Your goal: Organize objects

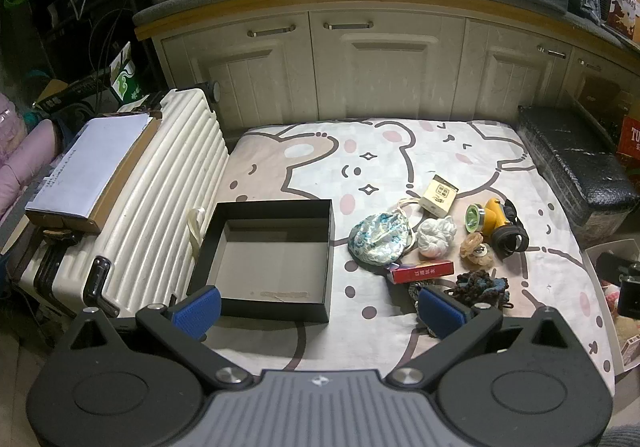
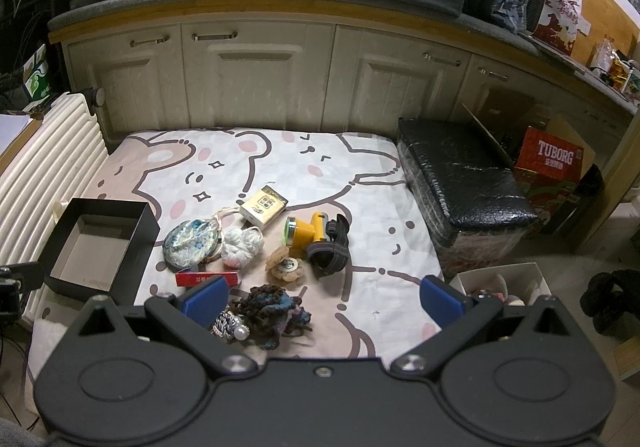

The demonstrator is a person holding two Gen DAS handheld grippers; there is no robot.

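A: While both grippers hang over the near edge of the mat (image 1: 400, 167), how do the fingers stand?

B: The left gripper (image 1: 318, 309) has its blue fingers (image 1: 198, 307) spread as wide as they go, with nothing between them. The right gripper (image 2: 324, 299) is the same: fingers (image 2: 442, 303) wide apart and holding nothing.

A: Where is the box (image 1: 268, 259)?

B: In the left view it sits left of centre, open and black, with nothing visible inside, close beside the white ribbed suitcase (image 1: 160, 187). In the right view it lies at the left edge.

A: And the loose things?

B: They are bunched right of the box in the left view. The blue-and-white pouch (image 1: 378, 239) is nearest the box, with a white cloth ball (image 1: 436, 237) just right of it. Above those lies a small cream carton (image 1: 438, 195). The yellow headlamp (image 1: 494, 217) with its black strap (image 1: 512, 239) is furthest right. A tan flower piece (image 1: 478, 249) lies just below the lamp.

A: Anything lower in the frame?

B: A red packet (image 1: 422, 271) lies below the pouch, and a dark knitted piece (image 2: 276, 311) sits between the right gripper's fingers in the right view, untouched. A beaded trinket (image 2: 232, 327) lies at its left side.
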